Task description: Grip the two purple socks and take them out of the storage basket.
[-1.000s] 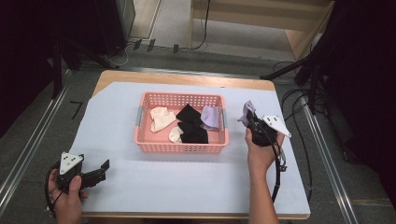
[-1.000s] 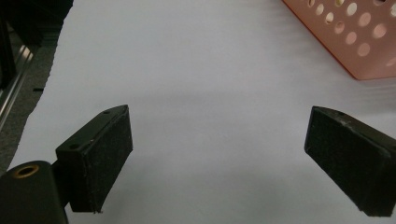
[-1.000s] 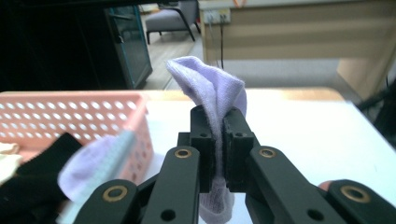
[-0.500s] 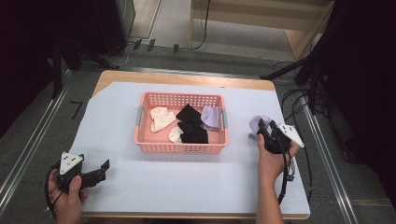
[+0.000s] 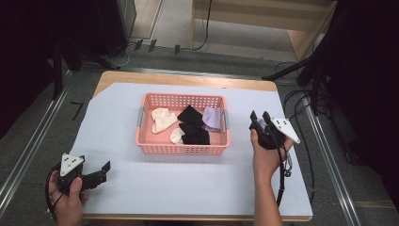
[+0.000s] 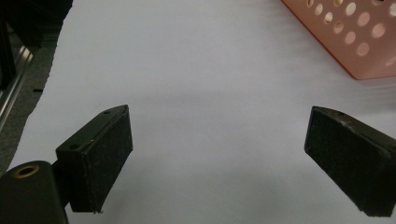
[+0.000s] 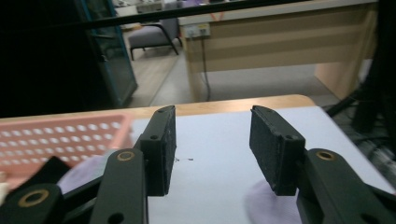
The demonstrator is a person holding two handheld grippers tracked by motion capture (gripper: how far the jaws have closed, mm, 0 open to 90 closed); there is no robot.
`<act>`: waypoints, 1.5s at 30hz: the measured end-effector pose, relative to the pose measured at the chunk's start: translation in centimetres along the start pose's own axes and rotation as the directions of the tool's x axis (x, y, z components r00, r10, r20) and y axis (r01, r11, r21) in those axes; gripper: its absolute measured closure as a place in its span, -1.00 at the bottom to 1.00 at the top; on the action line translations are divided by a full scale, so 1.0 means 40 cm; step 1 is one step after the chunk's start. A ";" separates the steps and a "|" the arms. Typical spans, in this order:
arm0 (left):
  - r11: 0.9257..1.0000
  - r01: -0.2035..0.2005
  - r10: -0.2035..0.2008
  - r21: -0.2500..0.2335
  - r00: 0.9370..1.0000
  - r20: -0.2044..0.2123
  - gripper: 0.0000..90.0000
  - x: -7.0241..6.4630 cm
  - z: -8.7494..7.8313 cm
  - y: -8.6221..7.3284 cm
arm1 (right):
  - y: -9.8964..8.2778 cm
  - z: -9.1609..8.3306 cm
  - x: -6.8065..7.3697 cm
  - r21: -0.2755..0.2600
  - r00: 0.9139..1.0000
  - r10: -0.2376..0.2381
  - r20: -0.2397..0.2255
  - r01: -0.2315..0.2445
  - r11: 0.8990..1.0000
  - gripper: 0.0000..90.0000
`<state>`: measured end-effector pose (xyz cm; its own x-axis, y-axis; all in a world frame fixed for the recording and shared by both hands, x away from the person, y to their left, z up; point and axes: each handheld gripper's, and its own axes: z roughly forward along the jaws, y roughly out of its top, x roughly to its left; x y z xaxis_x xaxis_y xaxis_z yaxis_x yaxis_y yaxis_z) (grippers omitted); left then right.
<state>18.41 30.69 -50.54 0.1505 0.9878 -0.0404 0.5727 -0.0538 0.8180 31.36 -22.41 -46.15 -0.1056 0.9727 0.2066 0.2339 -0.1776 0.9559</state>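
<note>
- White sheet point(image 5: 188, 183) covers the wooden table, giving a plain work surface with dark floor and cables around it.
- At the left, the left gripper point(image 5: 104, 170) rests low near the sheet's front corner, its jaws spread wide with nothing between them. It looks parked while the other hand works.
- In the middle stands one pink basket point(image 5: 181, 149), which serves as the store for small cloth pieces.
- Counted from its left, it holds what look like two cream pieces point(image 5: 162, 120), two black pieces point(image 5: 193, 132) and one lavender piece point(image 5: 212, 118).
- At the right, the right gripper point(image 5: 259, 116) is held just beside the basket, pointing away from the person. Its jaws have just been opening, and they stand apart and bare.
- Under it, one loose lavender piece point(image 7: 268, 205) lies on the sheet, outside the basket, seemingly set down there for sorting.
- In all there are two grippers, one basket and six pieces.
</note>
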 end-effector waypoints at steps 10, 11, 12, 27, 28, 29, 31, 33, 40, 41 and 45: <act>1.000 0.002 -0.002 -0.001 1.000 -0.001 -0.81 0.000 0.000 0.000 | 0.002 0.040 0.102 0.062 0.993 -0.050 -0.110 0.057 0.996 0.29; 1.000 0.002 -0.002 -0.001 1.000 -0.001 -0.81 0.000 0.000 0.000 | 0.003 0.044 0.112 0.067 0.991 -0.060 -0.117 0.068 0.995 0.29; 1.000 0.003 -0.003 -0.001 1.000 -0.001 -0.81 0.000 0.000 0.000 | 0.004 0.048 0.123 0.069 0.990 -0.064 -0.125 0.073 0.995 0.30; 1.000 0.003 -0.003 0.001 1.000 0.003 -0.81 0.001 0.001 0.000 | 0.015 0.114 0.245 0.247 0.978 -0.097 -0.183 0.141 0.959 0.46; 1.000 0.003 -0.003 0.001 1.000 0.004 -0.81 0.001 0.001 0.000 | 0.014 0.120 0.250 0.272 0.976 -0.115 -0.183 0.163 0.948 0.49; 1.000 0.003 -0.003 0.001 1.000 0.004 -0.81 0.001 0.001 0.000 | 0.014 0.125 0.255 0.295 0.977 -0.116 -0.182 0.167 0.941 0.50; 1.000 0.004 -0.004 0.001 1.000 0.004 -0.81 0.001 0.001 0.000 | 0.018 0.133 0.261 0.325 0.978 -0.095 -0.188 0.153 0.933 0.52; 1.000 0.003 -0.003 0.002 1.000 0.007 -0.81 0.002 0.001 0.001 | 0.021 0.135 0.262 0.330 0.978 -0.080 -0.191 0.140 0.933 0.52; 1.000 0.003 -0.003 0.002 1.000 0.003 -0.81 0.001 0.001 0.001 | 0.014 0.162 0.274 0.444 0.981 -0.049 -0.187 0.128 0.887 0.53; 1.000 0.003 -0.003 0.002 1.000 0.005 -0.81 0.002 0.001 0.001 | 0.011 0.166 0.277 0.472 0.982 -0.049 -0.182 0.131 0.872 0.52; 1.000 0.004 -0.004 0.003 1.000 0.006 -0.81 0.002 0.001 0.001 | 0.002 0.181 0.285 0.540 0.981 -0.070 -0.178 0.157 0.827 0.49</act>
<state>18.48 30.77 -50.55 0.1528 0.9872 -0.0466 0.5761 -0.0506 0.8158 37.17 -10.24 -45.23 -0.2926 0.9405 0.1727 0.6985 0.0869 0.7103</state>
